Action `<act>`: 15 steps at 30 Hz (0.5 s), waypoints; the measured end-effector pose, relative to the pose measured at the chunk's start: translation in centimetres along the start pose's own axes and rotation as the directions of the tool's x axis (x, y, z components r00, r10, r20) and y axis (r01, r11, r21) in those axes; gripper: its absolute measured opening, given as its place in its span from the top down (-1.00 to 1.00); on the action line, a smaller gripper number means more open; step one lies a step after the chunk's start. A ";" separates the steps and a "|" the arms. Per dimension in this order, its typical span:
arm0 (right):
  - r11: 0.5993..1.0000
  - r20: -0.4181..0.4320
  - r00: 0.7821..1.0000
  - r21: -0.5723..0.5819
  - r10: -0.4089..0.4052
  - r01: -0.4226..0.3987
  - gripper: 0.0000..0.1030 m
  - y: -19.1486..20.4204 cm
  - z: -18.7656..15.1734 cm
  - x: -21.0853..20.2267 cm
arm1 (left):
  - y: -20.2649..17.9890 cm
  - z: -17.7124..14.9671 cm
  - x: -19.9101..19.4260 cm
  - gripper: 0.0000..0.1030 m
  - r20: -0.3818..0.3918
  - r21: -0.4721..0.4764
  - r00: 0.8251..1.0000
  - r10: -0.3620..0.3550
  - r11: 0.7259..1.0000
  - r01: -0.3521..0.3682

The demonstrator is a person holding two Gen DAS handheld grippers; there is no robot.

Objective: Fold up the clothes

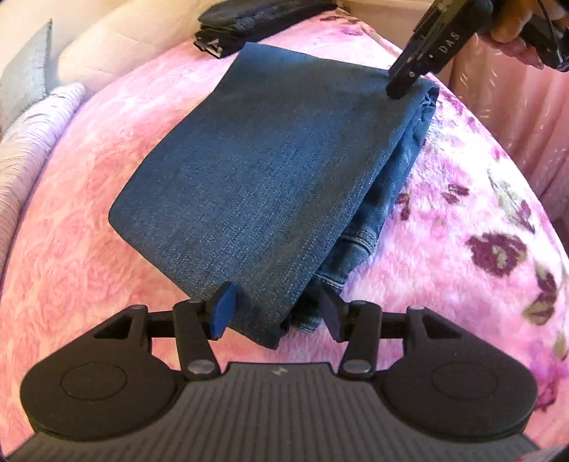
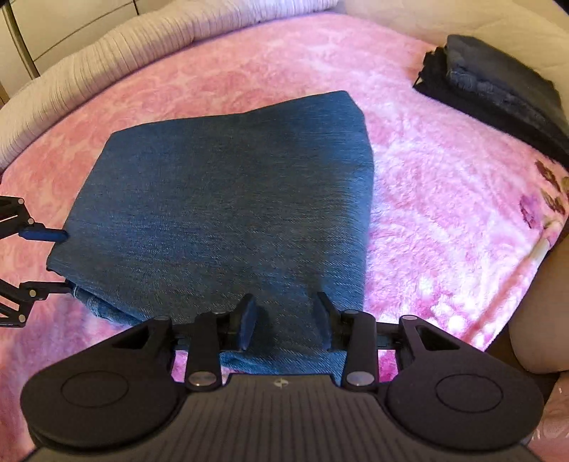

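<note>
A folded pair of blue jeans (image 1: 270, 170) (image 2: 231, 199) lies flat on the pink fleece blanket (image 1: 444, 256) (image 2: 434, 184). My left gripper (image 1: 277, 312) (image 2: 65, 261) stands at one corner of the jeans. That corner lies between its fingers, one on each edge, and the cloth there is not pinched. My right gripper (image 2: 284, 320) points down over the neighbouring corner, its fingers apart with flat denim showing between them. In the left wrist view the right gripper (image 1: 403, 87) touches the far right corner from above, held by a hand (image 1: 512, 32).
A stack of dark folded clothes (image 1: 249, 21) (image 2: 498, 96) sits on the blanket beyond the jeans. Pale striped pillows (image 1: 32, 149) (image 2: 106, 67) line one side of the bed. The blanket's flowered border (image 1: 498, 248) runs along the bed's edge.
</note>
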State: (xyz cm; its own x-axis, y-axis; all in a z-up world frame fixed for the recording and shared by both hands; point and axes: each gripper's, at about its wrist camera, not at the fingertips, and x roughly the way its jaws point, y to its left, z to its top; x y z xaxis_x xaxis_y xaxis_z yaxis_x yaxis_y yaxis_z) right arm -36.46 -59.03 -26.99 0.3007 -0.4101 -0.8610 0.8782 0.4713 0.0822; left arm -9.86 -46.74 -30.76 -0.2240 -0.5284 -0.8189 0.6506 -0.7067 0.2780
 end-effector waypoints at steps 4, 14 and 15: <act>1.000 0.036 0.999 -0.016 -0.015 0.015 0.02 -0.2 -1.0 -0.3 | -0.4 -0.8 -0.1 0.11 0.037 -0.002 0.999 0.028 1.000 -0.028; 0.978 0.247 0.969 -0.202 0.002 0.049 -0.05 -0.2 -4.1 -0.4 | -3.6 -3.2 -0.3 0.00 0.188 0.055 0.963 0.195 0.976 -0.208; 0.967 0.280 0.960 -0.248 0.009 0.063 -0.05 -0.2 -4.7 -0.4 | -4.0 -3.4 -0.4 -0.02 0.204 0.059 0.954 0.219 0.970 -0.235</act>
State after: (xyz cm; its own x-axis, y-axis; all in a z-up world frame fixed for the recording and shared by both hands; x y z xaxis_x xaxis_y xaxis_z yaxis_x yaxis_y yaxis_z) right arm -38.51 -55.31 -29.02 0.4008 -0.6078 -0.6855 0.7758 0.6232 -0.0989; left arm -9.92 -42.07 -33.28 -0.2194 -0.7548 -0.6181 0.6410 -0.5892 0.4920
